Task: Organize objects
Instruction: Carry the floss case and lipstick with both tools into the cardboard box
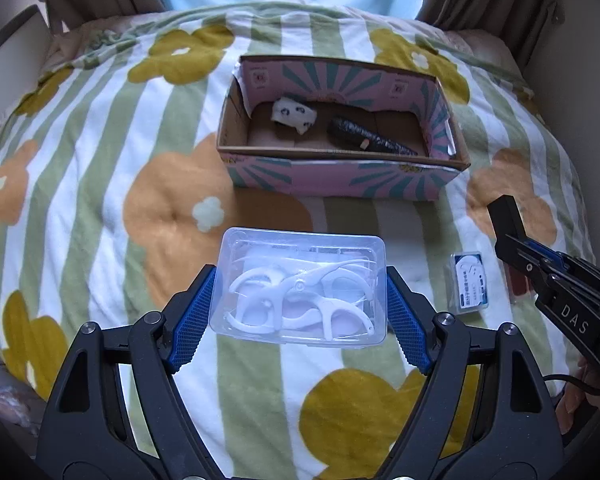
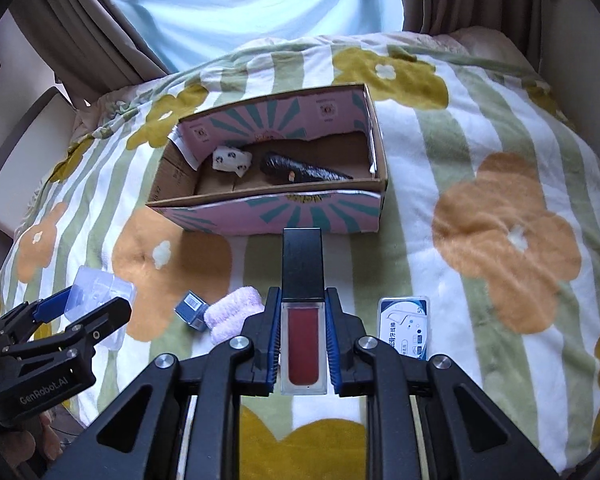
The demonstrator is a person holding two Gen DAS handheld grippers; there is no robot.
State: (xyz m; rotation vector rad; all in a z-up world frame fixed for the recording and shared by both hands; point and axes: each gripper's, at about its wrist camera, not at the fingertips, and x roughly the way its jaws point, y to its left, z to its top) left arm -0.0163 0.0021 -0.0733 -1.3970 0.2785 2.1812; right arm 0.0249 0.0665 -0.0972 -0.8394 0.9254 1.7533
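Observation:
My left gripper is shut on a clear plastic box of white floss picks, held above the flowered blanket. My right gripper is shut on a red lip gloss tube with a black cap, cap pointing forward. Ahead of both lies an open pink cardboard box. Inside it are a small white patterned pouch and a black cone-shaped bundle. The right gripper shows at the right edge of the left wrist view; the left gripper shows low on the left of the right wrist view.
On the blanket lie a flat white floss case, a pink fluffy band and a small blue-grey box. Curtains hang behind the bed. A white ledge runs along the left.

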